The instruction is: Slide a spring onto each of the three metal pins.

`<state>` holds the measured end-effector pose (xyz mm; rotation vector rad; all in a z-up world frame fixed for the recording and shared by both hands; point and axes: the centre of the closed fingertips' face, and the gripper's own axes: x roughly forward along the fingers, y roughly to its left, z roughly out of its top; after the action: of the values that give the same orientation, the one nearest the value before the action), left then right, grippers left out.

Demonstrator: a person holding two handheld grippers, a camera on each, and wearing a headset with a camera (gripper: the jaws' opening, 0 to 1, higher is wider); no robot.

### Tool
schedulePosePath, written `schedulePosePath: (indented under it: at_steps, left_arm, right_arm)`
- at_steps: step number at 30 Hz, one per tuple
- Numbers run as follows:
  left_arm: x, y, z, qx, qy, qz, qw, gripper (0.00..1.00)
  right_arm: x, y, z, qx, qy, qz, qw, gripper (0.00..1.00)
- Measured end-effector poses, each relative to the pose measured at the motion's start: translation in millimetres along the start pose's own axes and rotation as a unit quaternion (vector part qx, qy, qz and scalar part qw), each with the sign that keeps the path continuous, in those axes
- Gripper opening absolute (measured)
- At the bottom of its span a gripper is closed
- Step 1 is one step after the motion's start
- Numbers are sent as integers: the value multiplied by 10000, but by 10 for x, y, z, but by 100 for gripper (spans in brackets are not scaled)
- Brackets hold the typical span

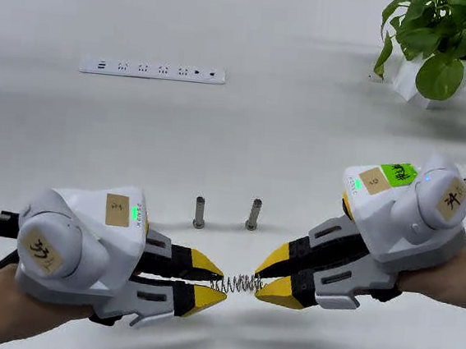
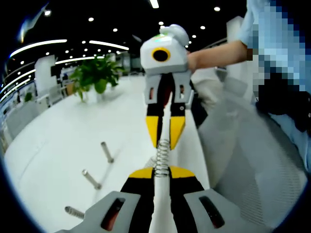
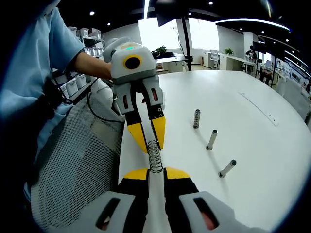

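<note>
A small metal spring [image 1: 237,284] hangs level between my two grippers, just above the white table. My left gripper [image 1: 213,282] is shut on its left end and my right gripper [image 1: 268,277] is shut on its right end, the yellow tips facing each other. Behind them, two bare metal pins [image 1: 199,212] [image 1: 254,214] stand upright. In the right gripper view the spring [image 3: 155,158] runs from my right gripper [image 3: 155,174] to the left gripper [image 3: 147,138]. A third pin [image 3: 197,118] there wears a spring. The left gripper view has that sprung pin [image 2: 74,212] low on the left.
A white power strip [image 1: 152,70] lies at the back of the table. At the back right corner stands a potted plant [image 1: 448,38]. A mesh chair [image 3: 73,160] sits beside the table edge near the person.
</note>
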<state>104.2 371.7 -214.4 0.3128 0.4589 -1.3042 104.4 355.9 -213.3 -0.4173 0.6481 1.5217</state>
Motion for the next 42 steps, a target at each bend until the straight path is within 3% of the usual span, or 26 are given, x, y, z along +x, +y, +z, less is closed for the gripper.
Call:
schedulePosePath:
  at_steps: [12,30,42]
  left_arm:
    - [6,50,30,60,24,33,10000,10]
    - [-7,50,15,73,36,32,10000,10]
    - [37,46,-2,34,130,17,9999,10]
  right_arm:
    - [-44,-33,79,-90,-67,-93,9999,11]
    - [-31,-16,113,150,-130,-17,9998,14]
    - [-63,14,195,-68,-79,-133,9999,12]
